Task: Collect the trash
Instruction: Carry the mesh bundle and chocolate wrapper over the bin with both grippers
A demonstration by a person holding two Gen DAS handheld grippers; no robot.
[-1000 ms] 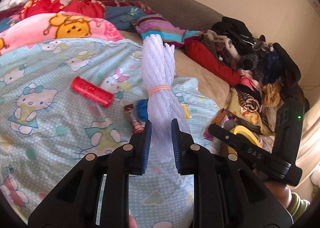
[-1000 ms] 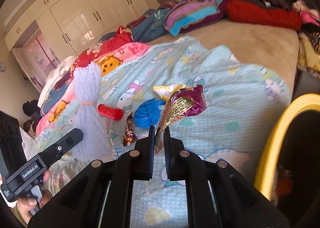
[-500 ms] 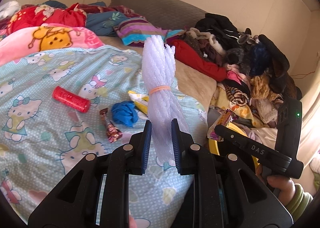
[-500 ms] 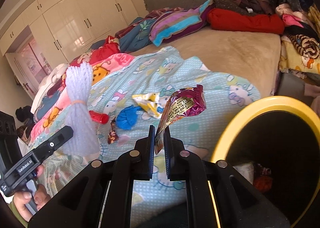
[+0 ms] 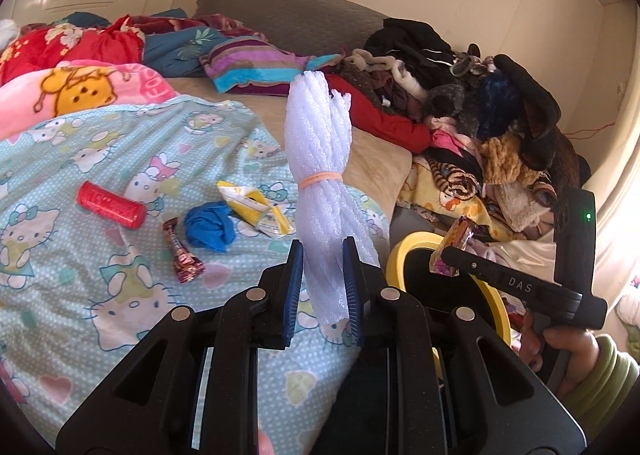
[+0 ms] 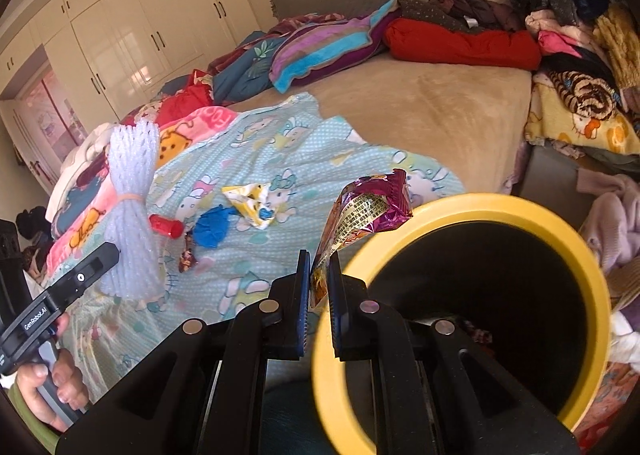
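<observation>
Drop-off step judged under way: purple snack wrapper (image 6: 362, 223) clamped in right gripper (image 6: 319, 287) at yellow-rimmed bin (image 6: 520, 211) rim, 9 o'clock side. White foam netting bundle (image 5: 322, 191) pinched by left gripper (image 5: 323, 275). Release over bin opening is called for next.

The mouth of the yellow-rimmed bin (image 6: 472, 215) stands open and dark, beside the bed (image 6: 440, 111). The right tongs (image 6: 319, 295) hold a purple wrapper (image 6: 368, 207) over its near rim. The tan stretch of bed beyond is bare. A clothes pile (image 6: 560, 15) walls the right side. On the cartoon blanket (image 5: 60, 255) lie a red tube (image 5: 111, 205), blue wad (image 5: 210, 227), yellow wrapper (image 5: 256, 207) and candy wrapper (image 5: 182, 255), close together with bare blanket around.
</observation>
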